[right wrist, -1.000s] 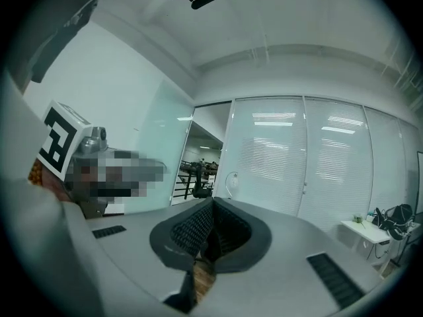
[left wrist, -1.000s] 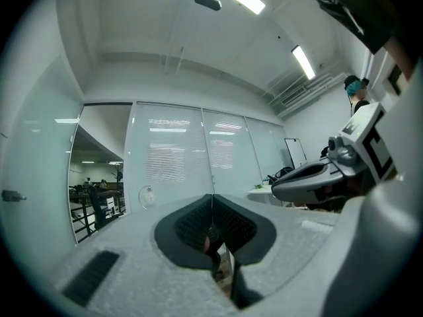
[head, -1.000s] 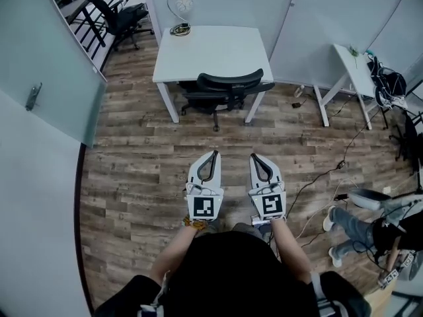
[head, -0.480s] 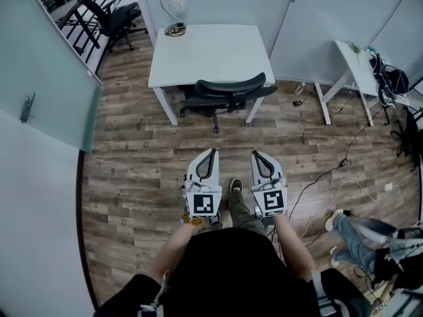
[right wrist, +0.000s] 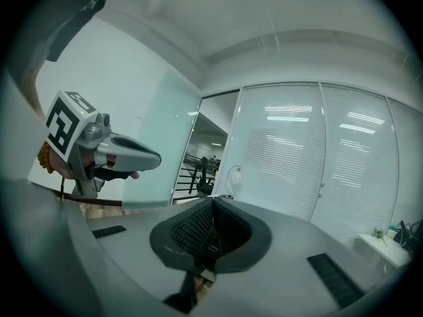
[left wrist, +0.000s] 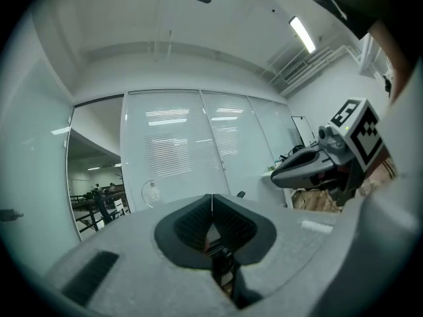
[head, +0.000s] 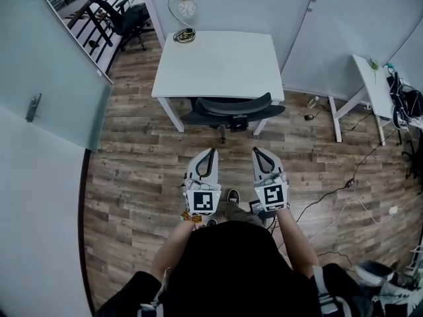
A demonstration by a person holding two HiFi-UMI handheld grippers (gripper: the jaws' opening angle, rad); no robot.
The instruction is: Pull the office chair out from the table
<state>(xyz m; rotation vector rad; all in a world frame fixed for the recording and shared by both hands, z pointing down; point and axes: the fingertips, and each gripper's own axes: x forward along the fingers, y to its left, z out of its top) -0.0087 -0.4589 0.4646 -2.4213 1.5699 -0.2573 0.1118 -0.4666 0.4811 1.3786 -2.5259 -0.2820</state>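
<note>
Jaws on both grippers are pressed together with nothing between them. The left gripper (head: 212, 152) and right gripper (head: 256, 150) are held side by side just ahead of the person, level and pointing toward the far wall.

Wood-plank floor (head: 132, 170) lies between the person and the white surface (head: 218, 61), which stands against the far glass partition. The black office chair (head: 231, 108) is tucked under the near edge of that surface, between its two near legs, with its seat hidden below the top. Its curved backrest (head: 232, 102) faces the person, and the armrests stick out to left and right. Both grippers are well apart from the chair. A desk lamp (head: 186, 9) stands on the far left corner of the surface.

The chair looks like a rigid frame on a wheeled base, so it should roll fairly freely on the hard floor rather than need lifting. It is probably bulky but not heavy to drag, and it is likely to swivel if pulled from one side. The best hold looks to be the top rim of the backrest, one gripper toward each end, with the jaws opened first. An even pull toward the person should keep the armrests from catching the legs of the surface.
</note>
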